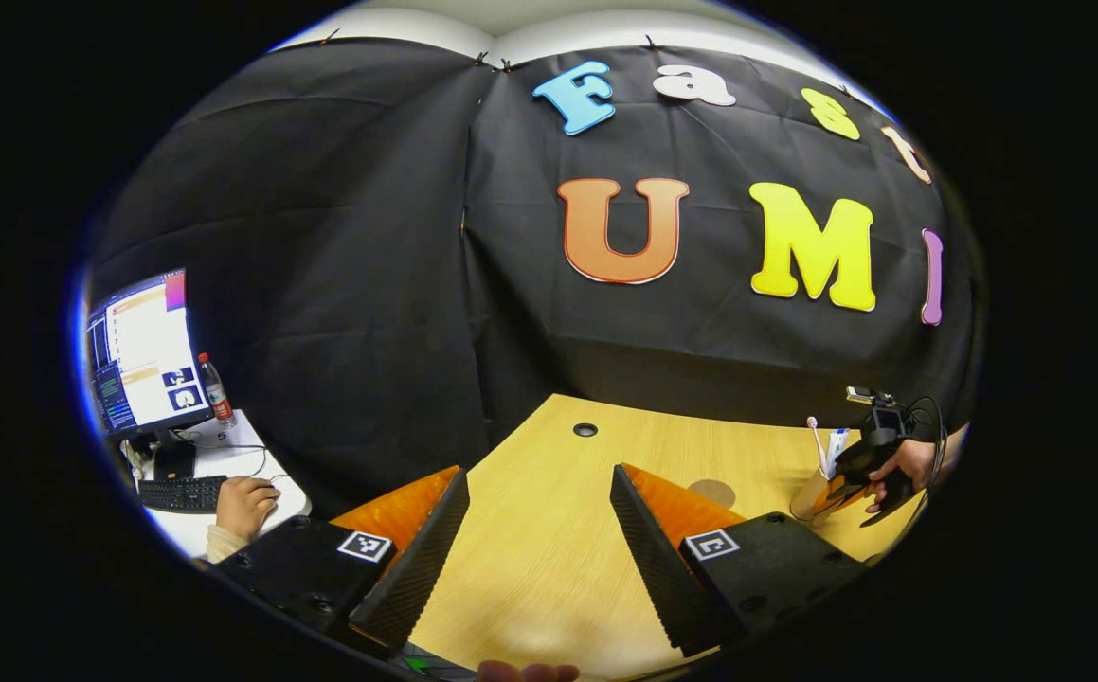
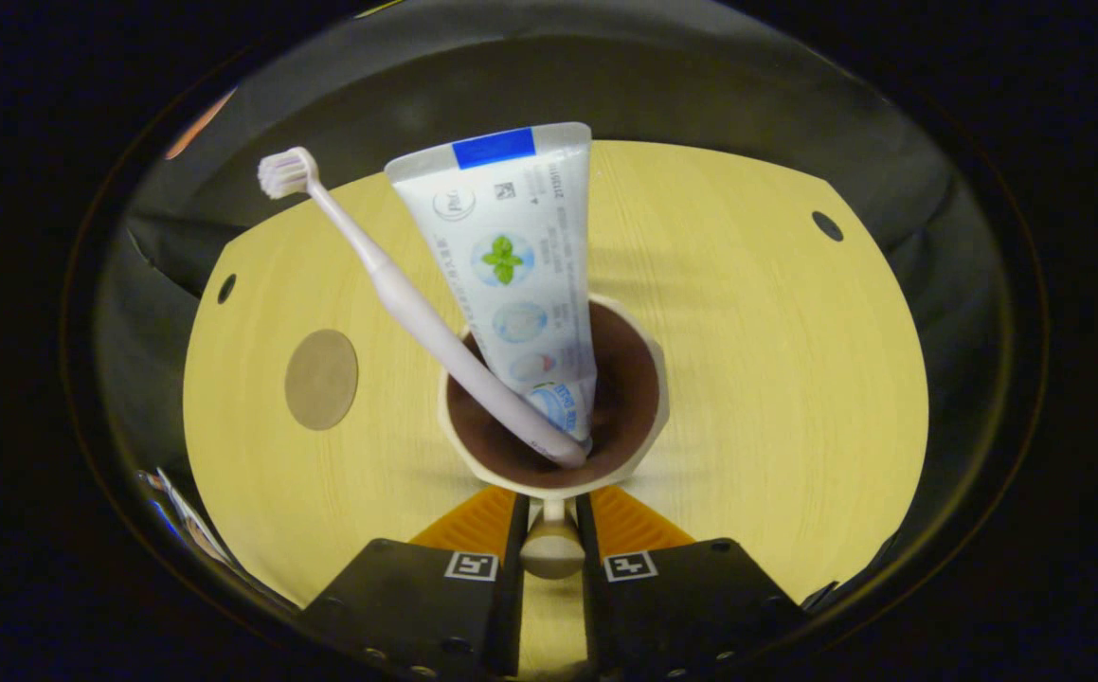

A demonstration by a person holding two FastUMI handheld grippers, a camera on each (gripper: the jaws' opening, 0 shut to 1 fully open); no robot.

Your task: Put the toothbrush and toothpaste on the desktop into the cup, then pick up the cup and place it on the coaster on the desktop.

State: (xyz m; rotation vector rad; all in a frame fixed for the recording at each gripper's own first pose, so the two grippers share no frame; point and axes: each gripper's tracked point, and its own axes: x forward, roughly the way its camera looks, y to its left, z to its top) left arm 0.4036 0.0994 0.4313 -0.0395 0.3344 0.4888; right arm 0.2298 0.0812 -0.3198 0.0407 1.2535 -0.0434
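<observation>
Toothbrush (image 2: pixel 416 313) and toothpaste (image 2: pixel 520 275) stand loaded in the cup (image 2: pixel 648 417) mid-desktop. Right gripper (image 2: pixel 551 540) pinches the cup's handle (image 2: pixel 551 549). Left gripper (image 1: pixel 539 530) hangs spread, empty. Remaining: transfer cup to coaster (image 2: pixel 321 379) near the desktop's (image 2: pixel 776 379) left edge.

- The desktop (image 2: pixel 747 379) looks like pale wood with a fine grain and a matt finish.
- The cup (image 2: pixel 648 379) seems smooth and slightly glossy, cream outside, brown inside.
- The toothpaste (image 2: pixel 511 256) is a glossy plastic tube.
- The toothbrush (image 2: pixel 397 294) is smooth plastic.
- The coaster (image 2: pixel 321 379) looks matt.
- The booth wall (image 1: pixel 340 246) is creased black cloth.
</observation>
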